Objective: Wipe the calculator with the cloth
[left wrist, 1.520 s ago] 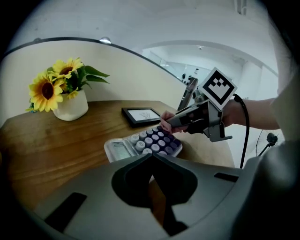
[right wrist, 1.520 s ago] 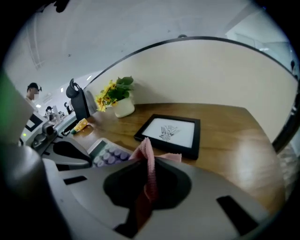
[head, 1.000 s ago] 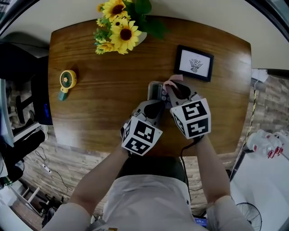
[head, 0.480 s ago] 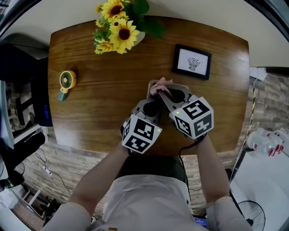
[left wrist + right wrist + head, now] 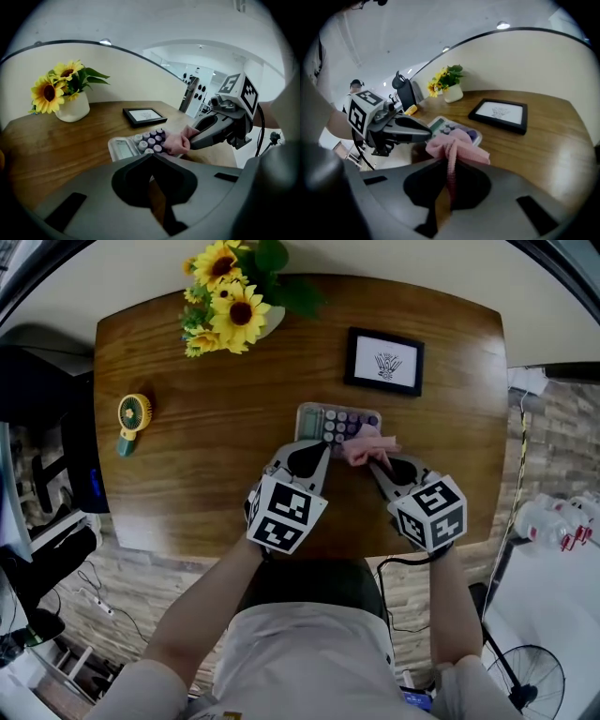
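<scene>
Right gripper clamped on pink cloth; cloth lies over right end of calculator keys. Left gripper jaws together, empty, tips at calculator's near edge. Calculator mid wooden table, near picture frame.

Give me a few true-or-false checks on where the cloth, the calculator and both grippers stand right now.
The right gripper is shut on the pink cloth. True.
The cloth covers the display of the calculator. False: it sits on the key end; the display is bare.
The jaws of the left gripper stand wide apart. False: they are together, with nothing between them, at the calculator's near edge.
The picture frame lies apart from the calculator, on its far side. True.
</scene>
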`<state>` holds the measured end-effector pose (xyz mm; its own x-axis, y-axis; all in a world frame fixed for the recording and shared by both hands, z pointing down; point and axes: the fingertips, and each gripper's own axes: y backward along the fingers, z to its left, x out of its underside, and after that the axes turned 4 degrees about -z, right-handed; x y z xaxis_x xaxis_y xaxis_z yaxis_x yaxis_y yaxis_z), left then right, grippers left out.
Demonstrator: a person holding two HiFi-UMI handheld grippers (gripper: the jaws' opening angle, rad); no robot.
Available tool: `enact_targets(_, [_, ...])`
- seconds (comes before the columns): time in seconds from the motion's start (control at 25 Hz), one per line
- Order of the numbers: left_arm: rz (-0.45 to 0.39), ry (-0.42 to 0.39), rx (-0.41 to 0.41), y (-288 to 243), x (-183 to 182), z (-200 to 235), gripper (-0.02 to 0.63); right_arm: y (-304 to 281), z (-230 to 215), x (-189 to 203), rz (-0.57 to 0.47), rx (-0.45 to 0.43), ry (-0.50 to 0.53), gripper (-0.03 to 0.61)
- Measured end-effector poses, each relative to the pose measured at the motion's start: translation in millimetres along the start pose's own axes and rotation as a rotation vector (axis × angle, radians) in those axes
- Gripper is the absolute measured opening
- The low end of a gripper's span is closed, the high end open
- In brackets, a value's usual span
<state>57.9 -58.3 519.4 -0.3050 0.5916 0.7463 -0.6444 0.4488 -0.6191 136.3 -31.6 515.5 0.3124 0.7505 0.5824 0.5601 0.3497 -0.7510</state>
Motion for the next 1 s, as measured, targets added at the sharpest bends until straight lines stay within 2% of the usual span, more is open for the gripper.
enact_targets(0.12, [0.001,-0.001,0.003,0.4,-0.1,-0.6,0.002,13.3,-21.8,27.7,0.100,0.108,0.020,0.015])
enact_targets(0.2, [0.000,-0.001,0.006,0.2,-0.1,-1.0,0.002,22.4,-32.6,31.9,0.097,0.153,0.007,0.015])
enact_targets(0.28, [0.001,-0.003,0.010,0.0,-0.4,-0.8,0.002,32.0,-38.9,15.5,0.017,0.178,-0.033,0.015])
enact_targets(0.48, [-0.001,-0.003,0.010,1.2,-0.1,-1.9,0.002,42.1,-46.1,-62.9,-0.302,0.215,-0.159,0.017])
enact_targets(0.56, [0.000,-0.006,0.007,1.3,-0.2,-2.3,0.002,30.9,-49.2,-77.8,-0.361,0.219,-0.213,0.017])
enact_targets(0.68, [0.003,-0.005,-0.002,0.4,-0.8,-0.1,0.002,-3.2,-42.1,-72.6,-0.293,0.221,-0.209,0.017])
enact_targets(0.8, [0.006,0.005,-0.002,-0.3,-0.6,-0.9,0.002,-27.4,-7.1,-54.2,-0.207,0.150,-0.172,0.017])
enact_targets(1.0, [-0.006,0.017,-0.015,0.1,-1.6,-0.1,0.002,-32.7,48.2,-18.5,-0.152,0.033,-0.137,0.017])
